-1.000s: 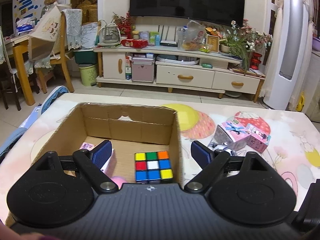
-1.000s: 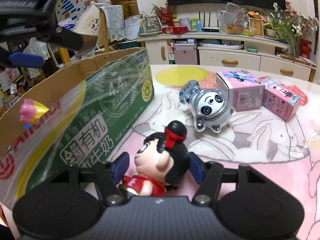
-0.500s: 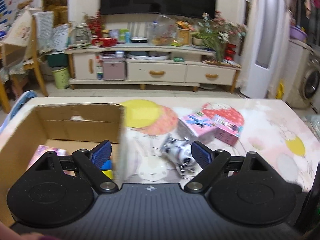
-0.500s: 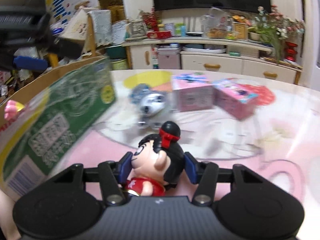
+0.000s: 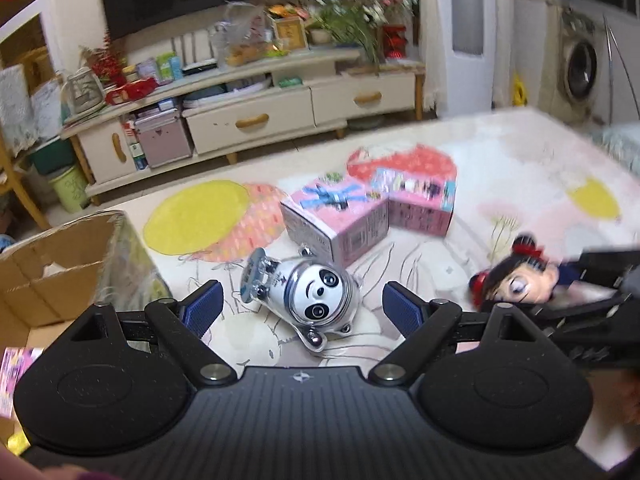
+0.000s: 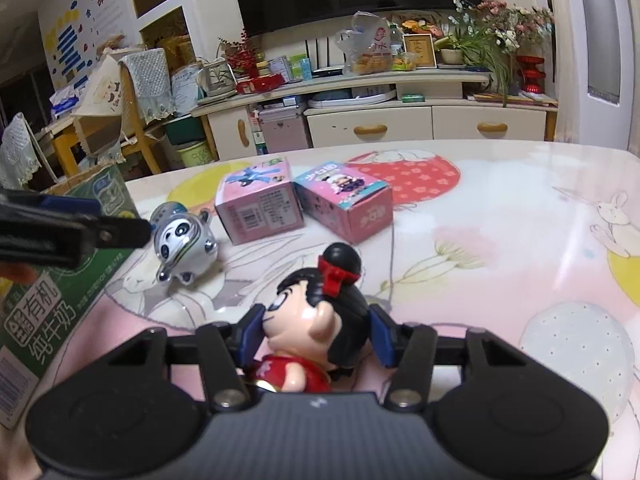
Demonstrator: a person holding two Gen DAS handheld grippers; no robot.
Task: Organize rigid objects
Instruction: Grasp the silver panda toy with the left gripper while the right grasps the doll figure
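Doll (image 6: 316, 320) in red is clamped at the head by the right gripper (image 6: 316, 334) above the worktop (image 6: 500, 216); panda figure (image 5: 312, 296) is framed, untouched, by the spread fingers (image 5: 204, 308) of the left gripper (image 5: 302, 308).

The green carton (image 6: 60, 300) reads "有机" and "纯牛奶"; the plastic bag (image 6: 370, 46) reads "水".

I'm wearing matte black bodies w/ ribbed tops, round side discs, silver pivot screws. Left gripper (image 5: 302, 310) and right gripper (image 6: 316, 334) are both showing blue pads; small white logo mid-body.
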